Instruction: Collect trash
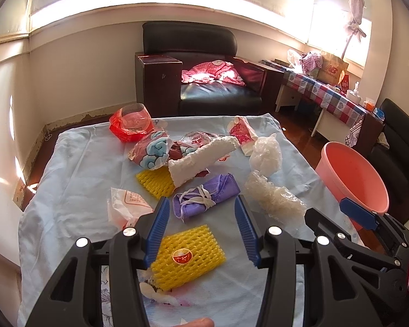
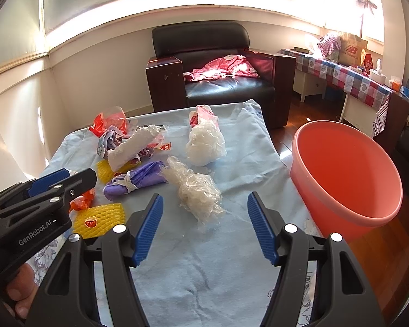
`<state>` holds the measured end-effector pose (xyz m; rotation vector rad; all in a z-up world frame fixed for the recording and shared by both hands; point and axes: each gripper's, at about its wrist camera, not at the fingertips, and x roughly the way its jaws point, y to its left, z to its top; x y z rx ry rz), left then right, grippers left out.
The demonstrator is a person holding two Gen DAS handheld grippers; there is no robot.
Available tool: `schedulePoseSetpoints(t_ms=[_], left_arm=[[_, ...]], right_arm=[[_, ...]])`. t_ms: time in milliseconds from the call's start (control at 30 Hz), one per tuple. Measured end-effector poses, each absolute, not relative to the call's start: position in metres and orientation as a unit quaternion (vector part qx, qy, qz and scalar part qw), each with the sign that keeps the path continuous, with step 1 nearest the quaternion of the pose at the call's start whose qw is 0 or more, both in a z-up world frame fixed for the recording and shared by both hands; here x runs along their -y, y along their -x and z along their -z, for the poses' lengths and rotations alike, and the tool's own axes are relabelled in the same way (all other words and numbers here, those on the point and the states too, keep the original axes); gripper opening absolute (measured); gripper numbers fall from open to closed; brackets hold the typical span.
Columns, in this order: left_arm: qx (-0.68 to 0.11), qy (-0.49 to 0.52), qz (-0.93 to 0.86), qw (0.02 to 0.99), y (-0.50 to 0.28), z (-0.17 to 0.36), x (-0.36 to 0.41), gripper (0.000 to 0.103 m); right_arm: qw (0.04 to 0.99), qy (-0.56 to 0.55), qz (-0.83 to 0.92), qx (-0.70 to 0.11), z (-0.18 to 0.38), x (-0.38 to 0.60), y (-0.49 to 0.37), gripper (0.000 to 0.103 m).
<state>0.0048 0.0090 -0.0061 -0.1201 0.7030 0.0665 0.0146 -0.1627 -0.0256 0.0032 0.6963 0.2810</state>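
Note:
Trash lies scattered on a table under a light blue cloth [image 1: 76, 185]. My left gripper [image 1: 201, 212] is open above a yellow foam net [image 1: 189, 256] with a red sticker; a purple mask [image 1: 204, 199] lies just beyond its fingertips. My right gripper [image 2: 204, 207] is open, with a crumpled clear plastic wad [image 2: 199, 193] lying between and just beyond its fingertips. Farther back lie a white foam net [image 1: 201, 158], a second yellow net [image 1: 155, 181], a white plastic ball [image 1: 265, 154] and red wrappers [image 1: 129, 125]. A salmon-pink basin [image 2: 346, 174] stands off the table's right edge.
A black armchair [image 1: 193, 62] with pink clothing stands behind the table. A side table with a checked cloth [image 1: 324, 92] and clutter is at the back right, and a dark chair [image 1: 400, 147] sits behind the basin. Wooden floor shows around the table. A hand [image 2: 19, 288] holds the left gripper.

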Motion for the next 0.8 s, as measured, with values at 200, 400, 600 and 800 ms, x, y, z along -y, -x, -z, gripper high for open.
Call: schedulePoseSetpoints(t_ms=[200, 400, 600, 800], left_arm=[[-0.346, 0.060, -0.034, 0.936, -0.0053, 0.0074, -0.0099, 0.049], [-0.347, 0.060, -0.036, 0.935, -0.0047, 0.0093, -0.0113, 0.049], [-0.349, 0.062, -0.039, 0.934, -0.0031, 0.0111, -0.0132, 0.049], [-0.353, 0.062, -0.040, 0.933, -0.0045, 0.0116, -0.0134, 0.049]], right_arm=[[0.930, -0.002, -0.138, -0.340, 0.0247, 0.1635, -0.0133, 0.065], [0.930, -0.002, -0.138, -0.340, 0.0251, 0.1636, -0.0136, 0.065], [0.930, -0.002, -0.138, -0.340, 0.0251, 0.1630, -0.0135, 0.065], [0.930, -0.002, -0.139, -0.340, 0.0250, 0.1625, -0.0135, 0.065]])
